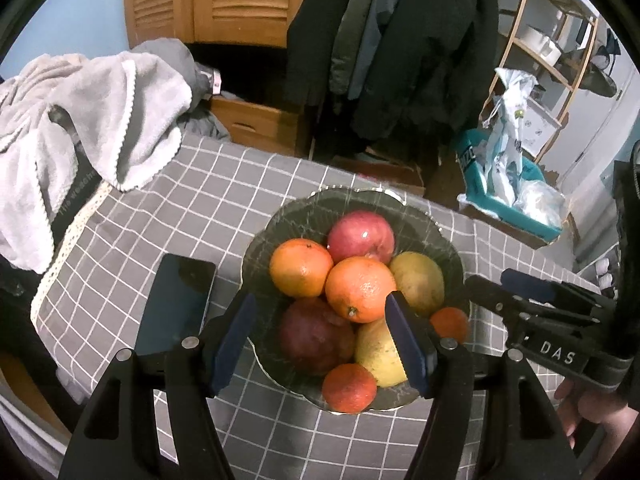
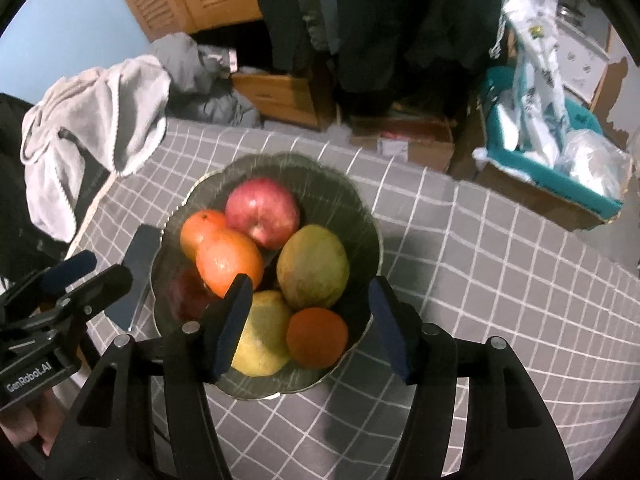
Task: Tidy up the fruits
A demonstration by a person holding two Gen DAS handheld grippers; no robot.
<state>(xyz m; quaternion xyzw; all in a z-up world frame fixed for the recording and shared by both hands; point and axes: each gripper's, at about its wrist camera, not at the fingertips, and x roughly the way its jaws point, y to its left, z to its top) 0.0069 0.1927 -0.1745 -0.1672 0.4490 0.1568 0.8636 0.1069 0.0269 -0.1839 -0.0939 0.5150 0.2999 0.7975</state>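
**Fruit all gathered in the bowl, both claws empty**

I had the left claw spread wide and gripping nothing, poised just above the near side of the dark translucent scalloped glass bowl. The right claw was likewise spread and empty, hanging over the bowl's near rim on its own side.

Every fruit I could see sat inside that bowl, which rested on the grey white-checked cloth covering the surface. A red apple lay at the far side, with two large oranges touching in front of it and a greenish-yellow mango just beside them. Nearer me were a dark red fruit, a yellow mango and two small deep-orange tangerines, one at the near rim and one tucked behind the right-hand finger.

A black phone lay flat on the cloth just beside the bowl. A pale grey towel was draped at the far left edge of the surface.

I found no loose fruit on the cloth in either view, so I judged the gathering essentially done. What might have remained was only tidying the pile.
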